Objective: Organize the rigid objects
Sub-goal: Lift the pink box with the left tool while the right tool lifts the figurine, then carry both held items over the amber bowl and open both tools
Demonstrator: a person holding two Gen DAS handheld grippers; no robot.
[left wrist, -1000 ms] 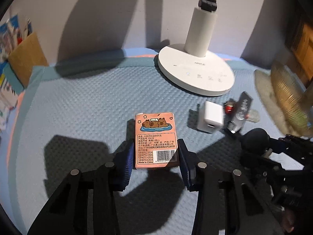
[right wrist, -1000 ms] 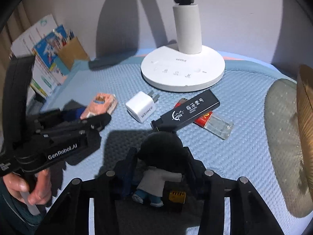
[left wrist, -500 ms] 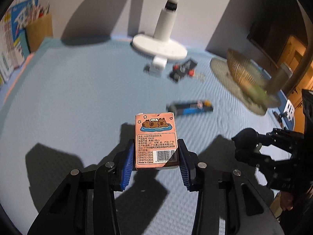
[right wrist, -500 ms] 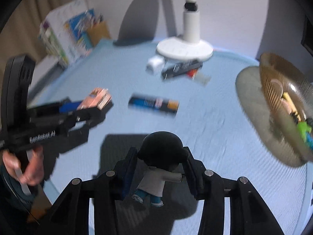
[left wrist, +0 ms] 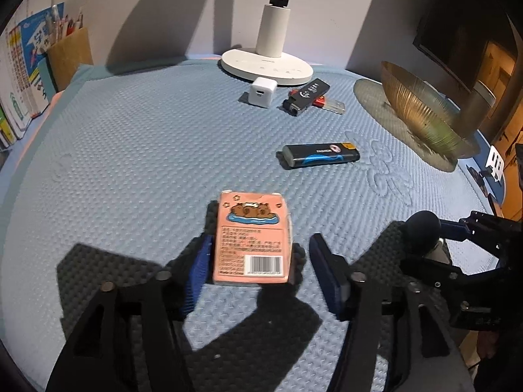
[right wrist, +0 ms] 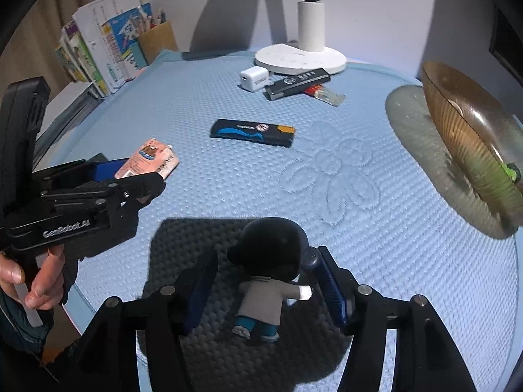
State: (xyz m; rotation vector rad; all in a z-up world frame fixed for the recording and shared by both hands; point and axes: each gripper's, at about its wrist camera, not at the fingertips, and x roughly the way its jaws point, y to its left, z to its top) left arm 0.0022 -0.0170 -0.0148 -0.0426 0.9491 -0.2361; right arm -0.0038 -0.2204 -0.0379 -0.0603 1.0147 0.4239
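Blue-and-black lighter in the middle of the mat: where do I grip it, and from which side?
Probably from above, jaws across the short width at mid-length. The lighter lies flat on the mat, long axis roughly left-right in the right wrist view, with clear mat on both long sides. Its low, flat body offers little side face, so the pads must go down to the mat.

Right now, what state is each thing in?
Left tool: open, jaws just opened, pink card box loose between them.
Right tool: open, jaws just opened, figurine between them.
Black-and-blue lighter: lying flat.
White charger: resting near lamp base.
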